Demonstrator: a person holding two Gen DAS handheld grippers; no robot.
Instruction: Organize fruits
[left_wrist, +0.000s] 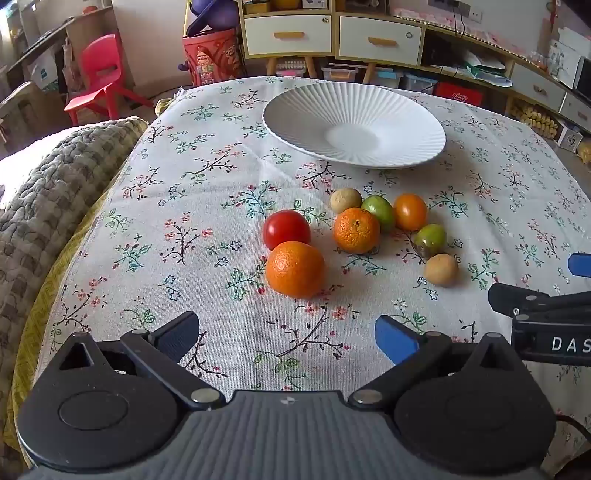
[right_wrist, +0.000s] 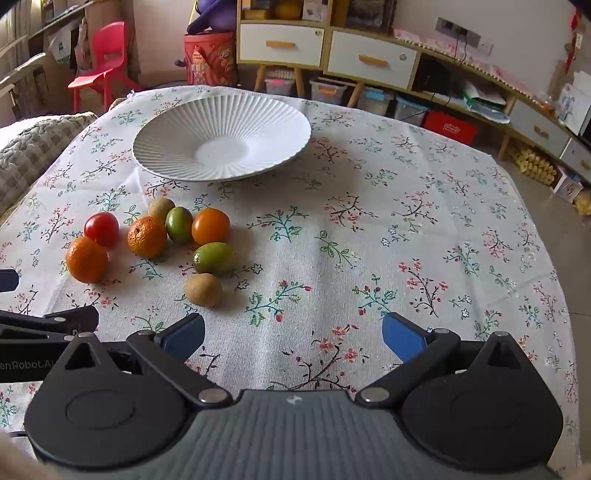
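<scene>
On floral tablecloth, between grippers and white ribbed plate: eight loose fruits, plate unfilled.
- Two mandarins, firm, dimpled peel; likely grip well across the widest part.
- Red tomato, orange tomato: smooth, probably soft and slippery; gentle squeeze advised.
- Two green fruits, two tan fruits: small, round, prone to rolling.
- Left gripper, right gripper: both spread wide, holding nothing.

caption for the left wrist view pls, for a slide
Open left gripper hovers before eight loose fruits and an empty white plate on a floral tablecloth.
</scene>
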